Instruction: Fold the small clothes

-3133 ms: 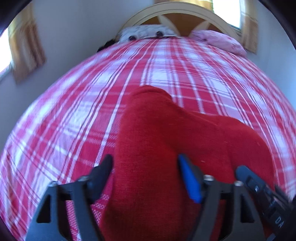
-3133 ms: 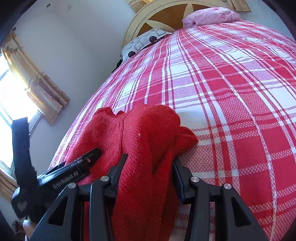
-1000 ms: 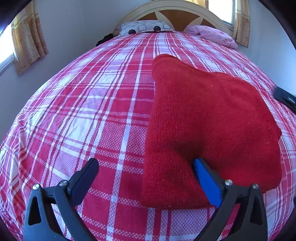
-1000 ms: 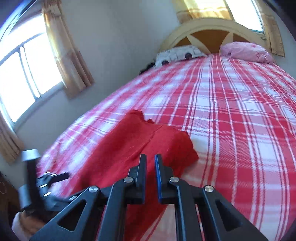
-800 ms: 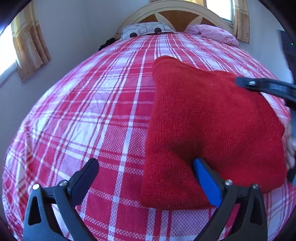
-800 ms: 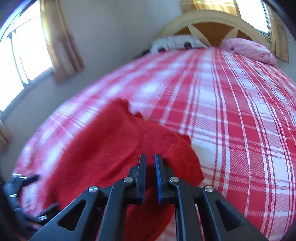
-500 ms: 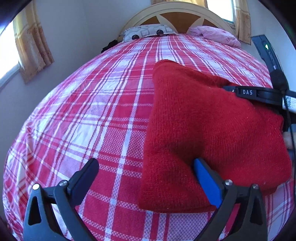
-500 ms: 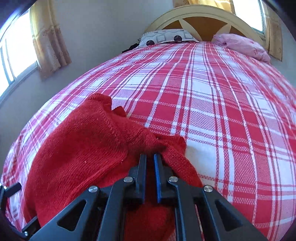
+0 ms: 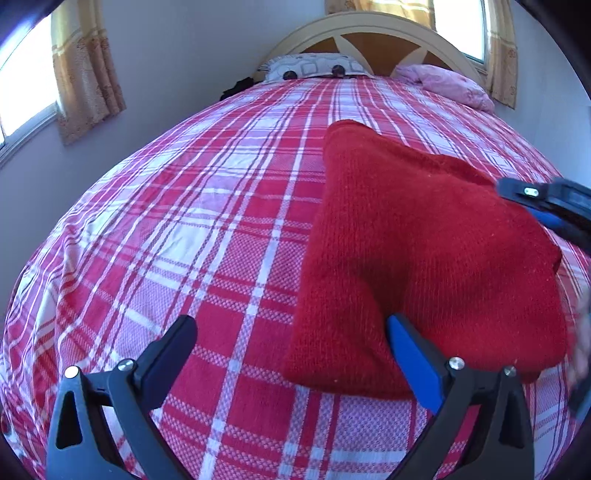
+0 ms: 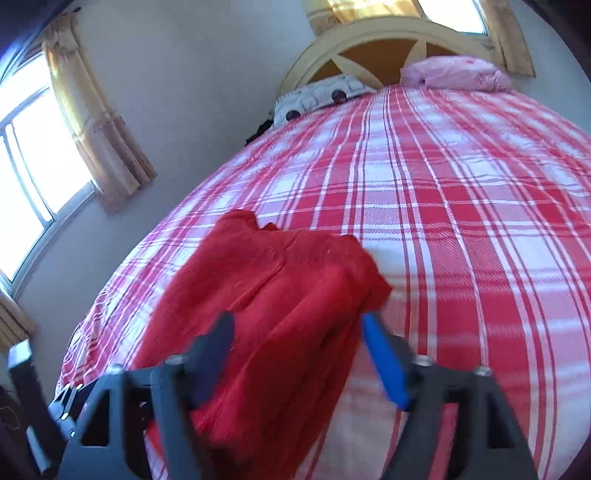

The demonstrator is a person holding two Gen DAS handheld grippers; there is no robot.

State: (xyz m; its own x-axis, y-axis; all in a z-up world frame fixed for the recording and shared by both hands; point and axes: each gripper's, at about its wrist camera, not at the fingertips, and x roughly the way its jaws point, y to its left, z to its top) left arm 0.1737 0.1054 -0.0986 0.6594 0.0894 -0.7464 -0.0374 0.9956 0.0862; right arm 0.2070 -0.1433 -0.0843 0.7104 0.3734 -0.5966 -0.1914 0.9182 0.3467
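A folded red knitted garment (image 9: 424, 251) lies flat on the red-and-white plaid bedspread (image 9: 221, 229). My left gripper (image 9: 291, 336) stands open at the garment's near left corner, its blue-padded finger over the edge and its black finger over bare bedspread. In the right wrist view the same red garment (image 10: 273, 295) lies under my right gripper (image 10: 299, 332), whose jaws are opening, blurred, with the cloth below them and not pinched. The right gripper's tip shows at the right edge of the left wrist view (image 9: 543, 206).
A cream and brown headboard (image 9: 380, 33) stands at the far end with a patterned pillow (image 9: 314, 68) and a pink pillow (image 9: 447, 83). Curtained windows (image 10: 44, 155) line the left wall. The bed's left edge drops off close by.
My right gripper was shut with its tips on the garment's right edge; it has pulled back and its jaws have spread. The left gripper has stayed put and open.
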